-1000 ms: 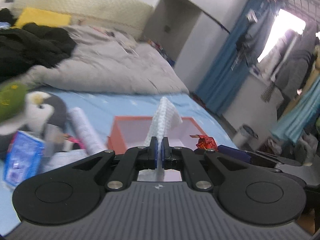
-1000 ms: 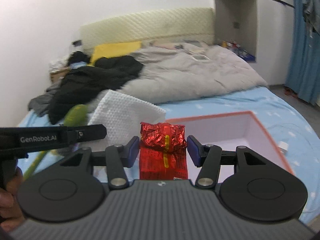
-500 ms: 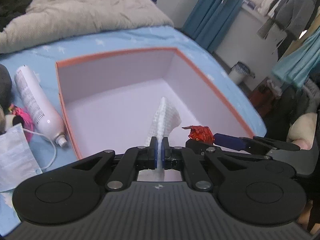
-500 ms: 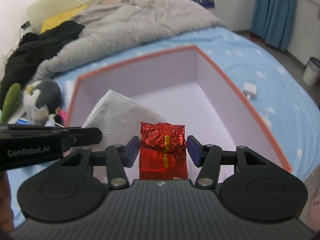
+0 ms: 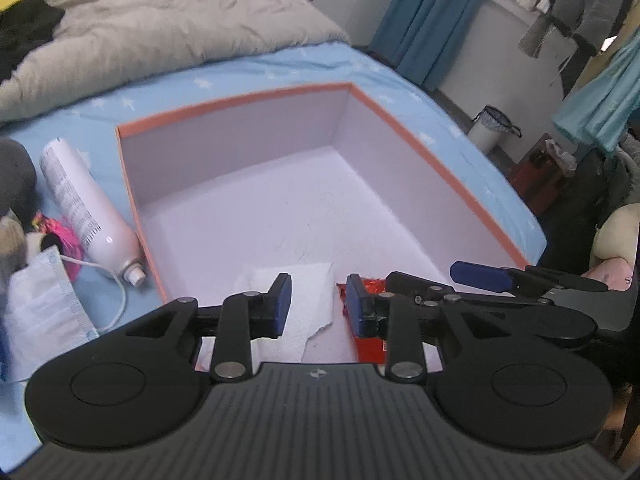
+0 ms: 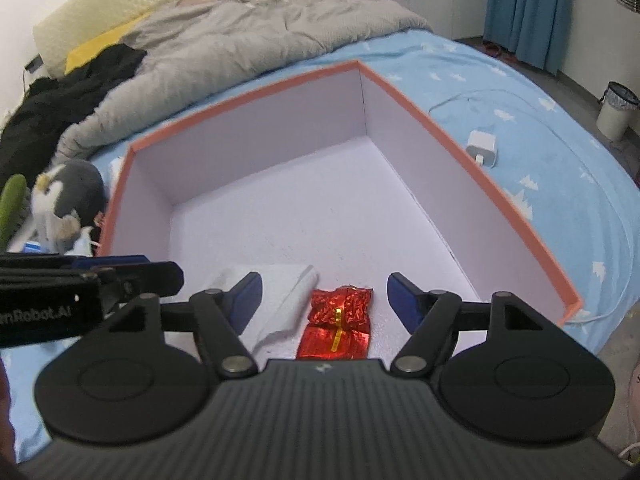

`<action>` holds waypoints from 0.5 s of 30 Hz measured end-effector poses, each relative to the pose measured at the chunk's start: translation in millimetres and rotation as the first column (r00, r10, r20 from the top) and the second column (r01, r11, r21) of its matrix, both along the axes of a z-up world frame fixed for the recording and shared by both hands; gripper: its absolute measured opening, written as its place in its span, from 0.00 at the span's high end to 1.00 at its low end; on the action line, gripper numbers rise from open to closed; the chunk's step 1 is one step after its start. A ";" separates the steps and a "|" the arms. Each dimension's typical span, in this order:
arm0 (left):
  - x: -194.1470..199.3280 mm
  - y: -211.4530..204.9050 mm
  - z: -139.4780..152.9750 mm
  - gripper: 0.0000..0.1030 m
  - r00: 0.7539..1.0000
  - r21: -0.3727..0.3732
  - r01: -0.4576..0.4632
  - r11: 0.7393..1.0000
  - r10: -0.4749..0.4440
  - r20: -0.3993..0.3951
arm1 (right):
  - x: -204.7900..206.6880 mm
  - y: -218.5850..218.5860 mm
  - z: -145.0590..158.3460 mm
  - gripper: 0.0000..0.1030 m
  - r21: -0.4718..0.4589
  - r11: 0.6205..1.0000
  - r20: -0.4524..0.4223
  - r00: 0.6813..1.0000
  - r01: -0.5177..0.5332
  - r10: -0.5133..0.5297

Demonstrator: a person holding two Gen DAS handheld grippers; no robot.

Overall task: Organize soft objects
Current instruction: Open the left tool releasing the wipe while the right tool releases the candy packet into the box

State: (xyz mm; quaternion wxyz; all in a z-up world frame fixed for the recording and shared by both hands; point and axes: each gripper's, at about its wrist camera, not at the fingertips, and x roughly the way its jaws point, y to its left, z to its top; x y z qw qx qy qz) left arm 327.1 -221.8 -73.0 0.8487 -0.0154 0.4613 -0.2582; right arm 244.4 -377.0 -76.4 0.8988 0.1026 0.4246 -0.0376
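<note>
While both grippers' fingers gape empty, the box (image 6: 460, 152) sits on the blue bedsheet (image 6: 540, 160).

place: home bedroom | evidence: bed (image 6: 460, 64), duvet (image 6: 240, 32), curtains (image 6: 528, 8)

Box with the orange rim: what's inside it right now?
Inside the box lie a white paper towel and a red foil packet, side by side near its front. Both grippers' bodies cover the front edge.
</note>
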 end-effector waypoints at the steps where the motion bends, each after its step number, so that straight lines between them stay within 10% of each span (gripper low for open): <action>1: -4.6 1.9 5.6 0.66 1.000 0.000 -0.003 1.000 0.003 0.013 | -3.4 0.4 4.1 0.31 0.005 1.000 0.010 1.000 0.001 -0.001; 15: -99.3 72.1 82.2 0.66 0.981 -0.068 -0.074 0.995 0.084 0.173 | -74.1 37.3 77.7 0.31 0.021 0.999 0.207 0.977 -0.047 0.041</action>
